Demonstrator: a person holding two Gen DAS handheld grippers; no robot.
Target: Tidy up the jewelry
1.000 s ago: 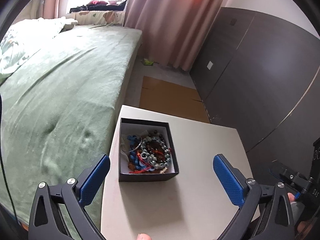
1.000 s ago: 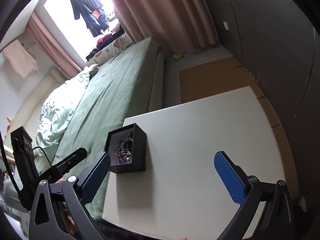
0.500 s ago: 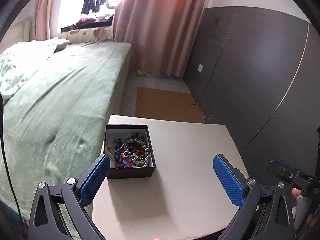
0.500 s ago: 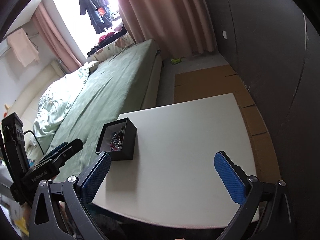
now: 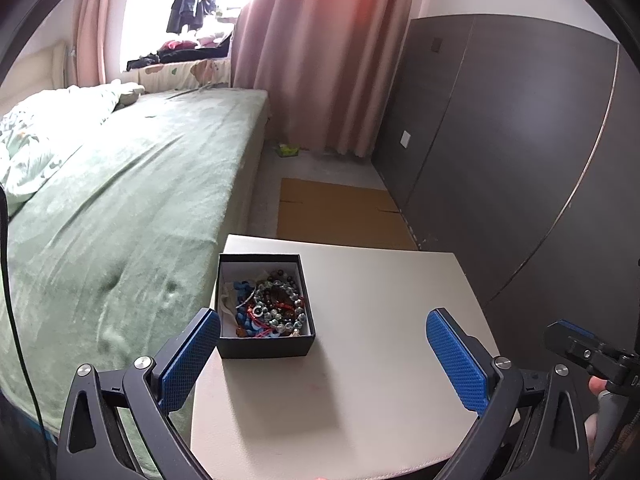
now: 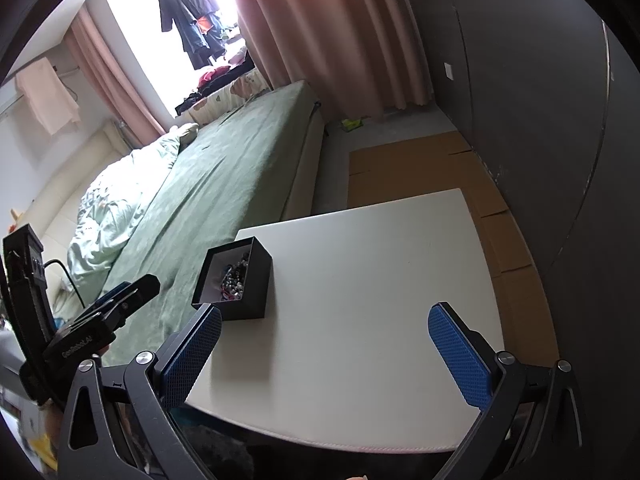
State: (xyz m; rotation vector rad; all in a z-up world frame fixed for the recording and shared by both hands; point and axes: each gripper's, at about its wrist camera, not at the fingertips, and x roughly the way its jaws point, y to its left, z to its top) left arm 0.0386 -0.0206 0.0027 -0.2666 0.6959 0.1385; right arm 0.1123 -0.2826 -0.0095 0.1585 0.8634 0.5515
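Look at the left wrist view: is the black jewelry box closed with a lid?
No, the black box on the white table stands open, with a tangle of beaded bracelets showing inside.

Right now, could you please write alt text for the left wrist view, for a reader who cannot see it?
An open black box full of tangled bead bracelets sits on a white table beside a green bed. The open left gripper frames the view, holding nothing.

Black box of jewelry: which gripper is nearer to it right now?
Left. The left gripper has the box just ahead, by its left finger; the right gripper sits farther back and to the box's right. Both open.
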